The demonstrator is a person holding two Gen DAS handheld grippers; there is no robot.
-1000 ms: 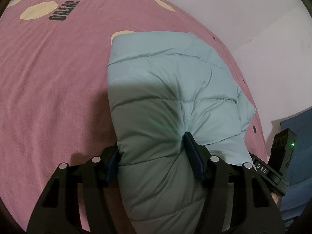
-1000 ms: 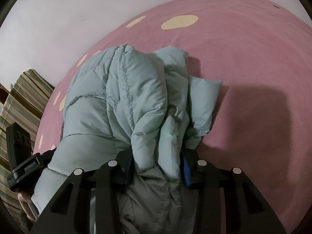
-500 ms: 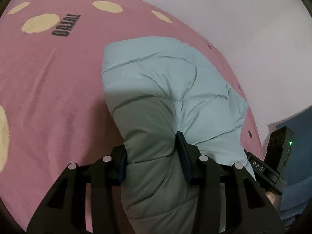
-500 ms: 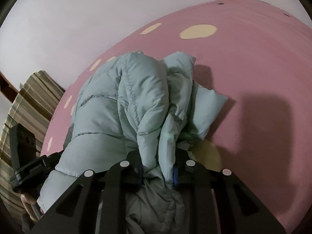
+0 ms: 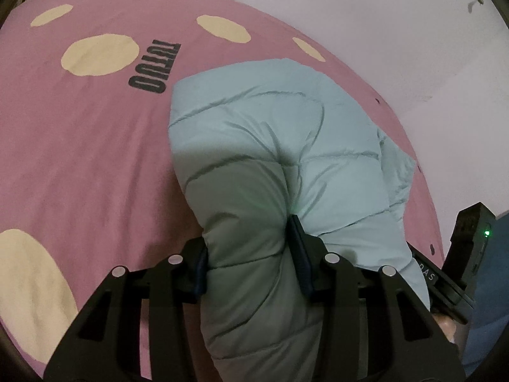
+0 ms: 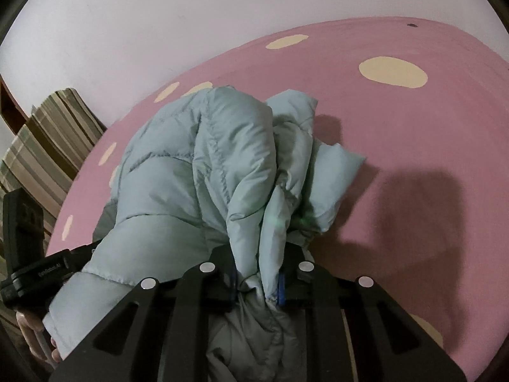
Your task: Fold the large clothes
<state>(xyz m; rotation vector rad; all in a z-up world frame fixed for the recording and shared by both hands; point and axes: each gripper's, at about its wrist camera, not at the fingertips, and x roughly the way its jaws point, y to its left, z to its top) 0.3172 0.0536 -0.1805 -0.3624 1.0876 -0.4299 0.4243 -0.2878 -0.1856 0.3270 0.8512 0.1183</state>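
A pale blue-green quilted puffer jacket (image 5: 273,133) is bunched up over a pink bed sheet with cream dots (image 5: 79,146). My left gripper (image 5: 251,258) is shut on a thick fold of the jacket. My right gripper (image 6: 257,273) is shut on a gathered bundle of the same jacket (image 6: 203,165), pinching it tightly. The jacket hangs forward from both grippers, and its far end seems to rest on the sheet (image 6: 397,121). The jacket's underside is hidden.
A white wall (image 5: 381,16) runs behind the bed. Striped bedding (image 6: 47,133) lies at the left of the right wrist view. Something dark blue (image 5: 496,254) lies beyond the bed at the right of the left wrist view. The other gripper's body (image 5: 461,254) shows there too.
Both sets of fingers have closed in tighter on the jacket. Both grippers have drawn back and up, and more of the sheet and wall shows beyond the jacket.
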